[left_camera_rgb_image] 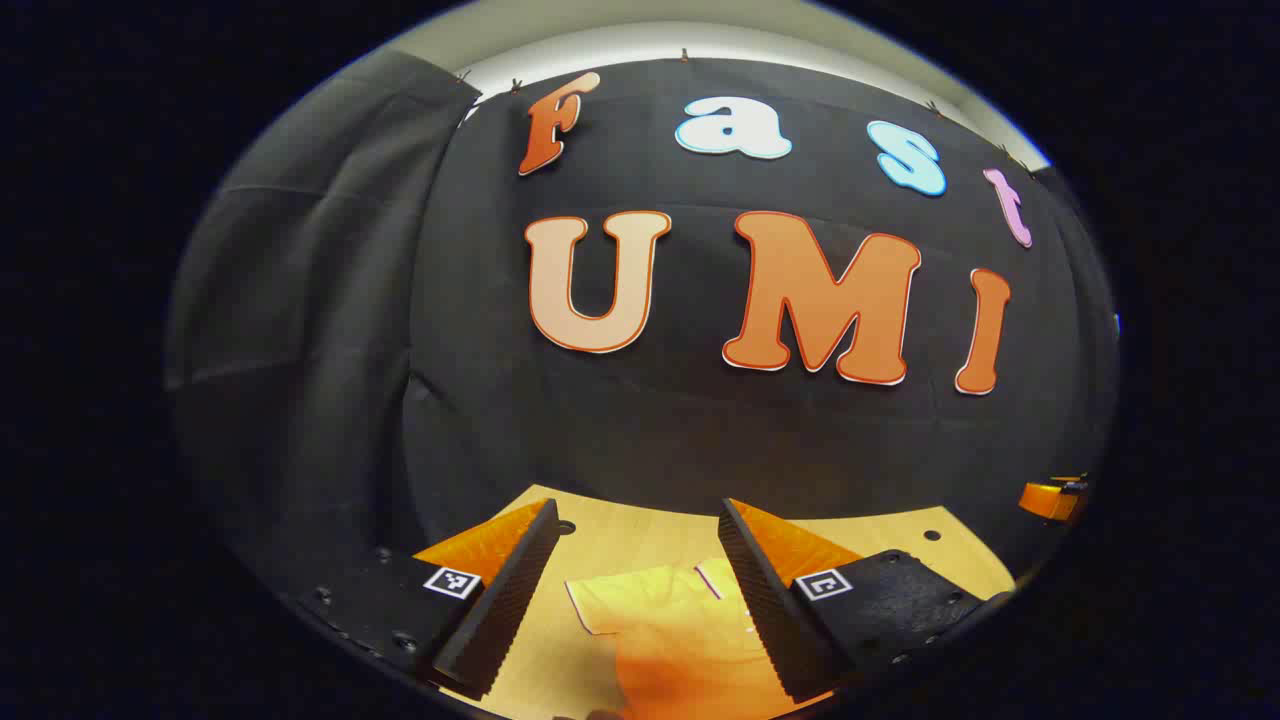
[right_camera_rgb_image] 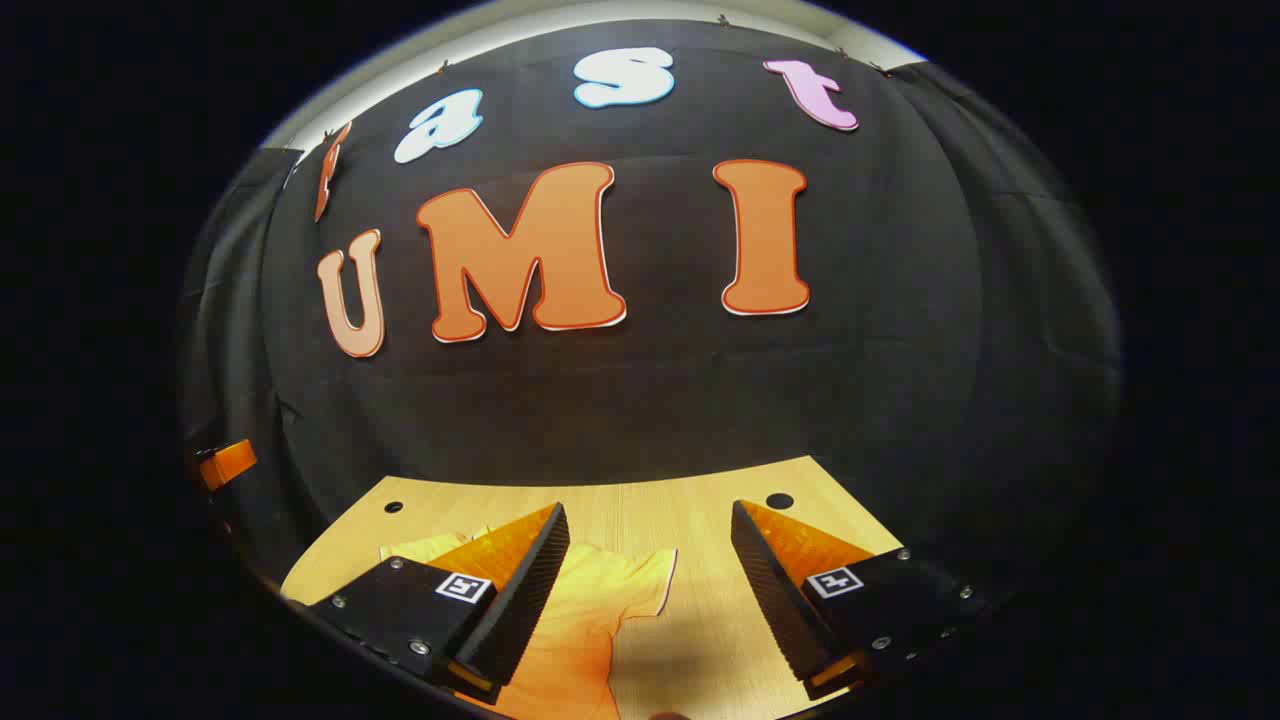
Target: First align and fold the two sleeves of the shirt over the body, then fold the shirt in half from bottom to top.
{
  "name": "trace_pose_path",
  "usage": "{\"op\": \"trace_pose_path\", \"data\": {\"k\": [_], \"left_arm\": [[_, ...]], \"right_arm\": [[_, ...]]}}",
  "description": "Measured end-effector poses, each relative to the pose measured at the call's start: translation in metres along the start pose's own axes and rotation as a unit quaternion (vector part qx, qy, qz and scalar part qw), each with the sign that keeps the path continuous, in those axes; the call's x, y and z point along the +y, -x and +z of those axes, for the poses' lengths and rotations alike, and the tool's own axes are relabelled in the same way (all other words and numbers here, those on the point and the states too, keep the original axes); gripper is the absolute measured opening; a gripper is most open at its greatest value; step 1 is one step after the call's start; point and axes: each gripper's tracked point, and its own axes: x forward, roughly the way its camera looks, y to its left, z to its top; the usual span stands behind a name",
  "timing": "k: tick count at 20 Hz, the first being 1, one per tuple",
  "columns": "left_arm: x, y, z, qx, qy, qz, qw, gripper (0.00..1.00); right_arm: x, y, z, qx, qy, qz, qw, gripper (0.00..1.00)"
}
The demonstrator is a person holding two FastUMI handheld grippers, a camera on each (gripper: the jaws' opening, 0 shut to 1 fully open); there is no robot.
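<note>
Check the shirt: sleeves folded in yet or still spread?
Spread. The shirt lies flat on the table, one sleeve sticking out sideways, the other sleeve likewise. Both tongs hang open above it.

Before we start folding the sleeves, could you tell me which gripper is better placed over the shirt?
Probably the left gripper: its open fingers frame a sleeve of the shirt directly. The right gripper, also open, has the shirt mostly under one finger, with bare table between its fingers.

One shirt (left_camera_rgb_image: 680,640), one table (right_camera_rgb_image: 690,500), two grippers, left (left_camera_rgb_image: 640,560) and right (right_camera_rgb_image: 650,560), each with two fingers, three table holes in right gripper view.
</note>
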Motion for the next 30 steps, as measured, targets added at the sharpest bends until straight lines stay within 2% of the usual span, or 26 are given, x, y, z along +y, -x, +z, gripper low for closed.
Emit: {"op": "trace_pose_path", "data": {"k": [6, 12, 21, 23, 30], "left_arm": [[-0.001, -0.027, 0.017, -0.012, -0.016, -0.021, 1.0, 0.98], [0.0, -0.041, 0.01, -0.001, -0.023, -0.039, 0.999, 0.98], [0.009, -0.045, 0.006, 0.004, -0.017, -0.042, 0.999, 0.98], [0.01, -0.048, 0.003, 0.01, -0.018, -0.043, 0.999, 0.98], [0.033, -0.049, -0.006, 0.017, -0.016, -0.03, 0.999, 0.98]], "right_arm": [[-0.008, -0.004, 0.002, 0.003, -0.004, -0.031, 0.999, 0.99], [-0.007, 0.002, 0.002, 0.011, 0.007, -0.054, 0.998, 0.99], [0.003, -0.002, 0.003, 0.036, -0.008, -0.054, 0.998, 0.99], [-0.001, -0.007, 0.001, 0.044, -0.002, -0.069, 0.997, 0.99], [0.003, -0.038, -0.002, 0.097, 0.031, -0.078, 0.992, 0.99]]}}
